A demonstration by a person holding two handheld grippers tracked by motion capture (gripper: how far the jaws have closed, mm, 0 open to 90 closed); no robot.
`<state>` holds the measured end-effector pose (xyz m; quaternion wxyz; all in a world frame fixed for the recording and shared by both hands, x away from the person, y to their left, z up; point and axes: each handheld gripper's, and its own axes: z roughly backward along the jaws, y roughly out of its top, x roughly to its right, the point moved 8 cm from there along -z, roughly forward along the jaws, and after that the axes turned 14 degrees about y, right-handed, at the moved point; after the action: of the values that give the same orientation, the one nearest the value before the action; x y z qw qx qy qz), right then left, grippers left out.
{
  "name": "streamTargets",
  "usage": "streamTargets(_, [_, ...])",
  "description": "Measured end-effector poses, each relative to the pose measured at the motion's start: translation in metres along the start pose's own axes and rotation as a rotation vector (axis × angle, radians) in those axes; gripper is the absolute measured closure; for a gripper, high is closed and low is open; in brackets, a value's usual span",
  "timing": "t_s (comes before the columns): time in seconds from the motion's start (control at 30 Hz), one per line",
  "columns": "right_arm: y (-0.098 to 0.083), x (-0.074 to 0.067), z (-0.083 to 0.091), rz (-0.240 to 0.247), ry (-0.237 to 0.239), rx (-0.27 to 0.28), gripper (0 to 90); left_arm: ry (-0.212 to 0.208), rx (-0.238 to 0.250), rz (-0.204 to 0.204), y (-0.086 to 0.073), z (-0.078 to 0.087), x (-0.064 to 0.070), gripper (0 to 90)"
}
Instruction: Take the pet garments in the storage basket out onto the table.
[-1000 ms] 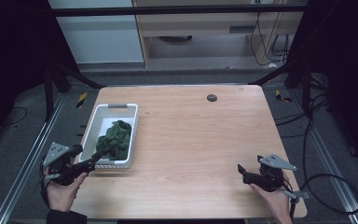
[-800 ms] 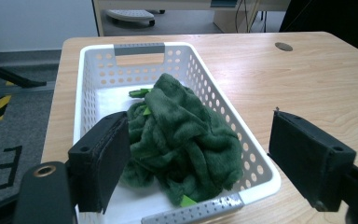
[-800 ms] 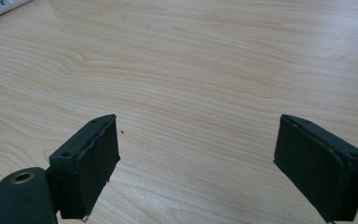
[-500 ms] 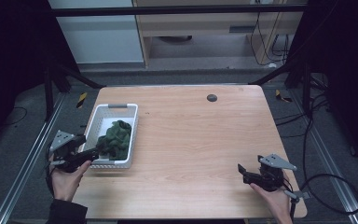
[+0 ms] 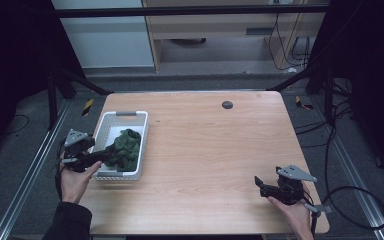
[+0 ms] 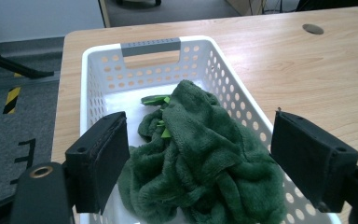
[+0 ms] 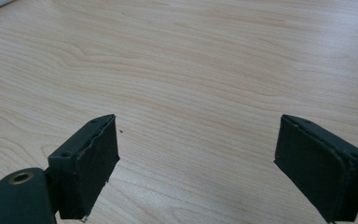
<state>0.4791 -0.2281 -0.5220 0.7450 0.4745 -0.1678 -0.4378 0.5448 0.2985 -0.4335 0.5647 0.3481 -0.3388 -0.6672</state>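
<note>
wooden worktop [image 5: 205,150] w/ a white perforated basket [image 5: 130,118] at its left side, grey handle [image 5: 125,113] on the far end. inside the basket lies a crumpled dark green fleece cloth [image 5: 125,147], bunched toward the near half & the right wall; in the left claw view a few brighter green bits [image 6: 156,99] show at the cloth's far edge, and bare white basket floor beyond it.

left claw [image 5: 109,153] held in the person's left hand [image 5: 74,177] at the basket's near-left corner, pointing in over the rim toward the cloth. in its own view the left claw [image 6: 198,154] stands wide, one jaw each side of the cloth heap, just above or at it; can't tell if the pads touch the fabric. nothing gripped.

right claw [image 5: 260,185] sits in the right hand [image 5: 292,212] near the worktop's near-right corner, well apart from the basket, aimed left across the wood. its own view shows the right claw [image 7: 196,158] wide too, jaws far apart, bare wood grain between them, holding nothing.

small dark round grommet [image 5: 227,104] in the worktop toward the far edge, right of centre. cable [image 5: 360,200] trails from the right claw off over the floor [image 5: 330,145] at the right.
</note>
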Motion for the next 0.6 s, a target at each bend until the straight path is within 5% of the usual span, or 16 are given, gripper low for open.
streamTargets(0.6, [-0.002,0.001,-0.002,-0.002,0.001,-0.014,12.9,0.005,-0.080,-0.053,0.004,-0.029,0.001,17.8])
